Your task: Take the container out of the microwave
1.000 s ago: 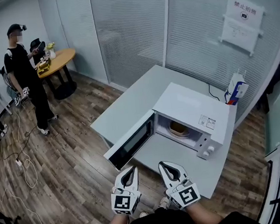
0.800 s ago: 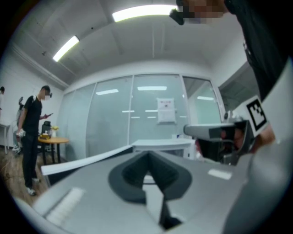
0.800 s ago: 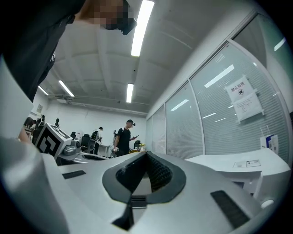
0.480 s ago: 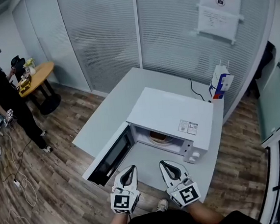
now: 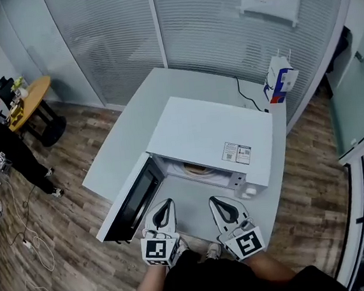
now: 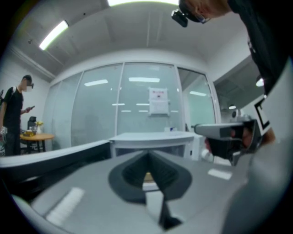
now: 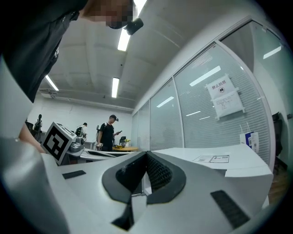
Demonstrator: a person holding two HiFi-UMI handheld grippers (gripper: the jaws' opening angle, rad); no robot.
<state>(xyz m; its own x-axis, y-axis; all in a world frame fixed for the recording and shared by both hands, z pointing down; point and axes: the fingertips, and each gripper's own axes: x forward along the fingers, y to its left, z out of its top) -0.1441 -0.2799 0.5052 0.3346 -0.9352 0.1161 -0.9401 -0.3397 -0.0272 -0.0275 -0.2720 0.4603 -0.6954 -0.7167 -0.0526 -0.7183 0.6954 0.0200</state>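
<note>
grey table (image 5: pixel 132 124) | microwave (image 5: pixel 206 133) open | container (image 5: pixel 196 168) inside, ahead of left gripper (image 5: pixel 164 205) and right gripper (image 5: pixel 217 202) | both jaws closed, empty

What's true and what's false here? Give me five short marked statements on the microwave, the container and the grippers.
1. The door of the microwave stands open. True.
2. The container sits out on the table. False: it is inside the microwave.
3. The left gripper and right gripper both have their jaws together with nothing between them. True.
4. The left gripper reaches inside the microwave. False: it is outside, in front of the opening.
5. A blue and white carton stands on the table behind the microwave. True.
</note>
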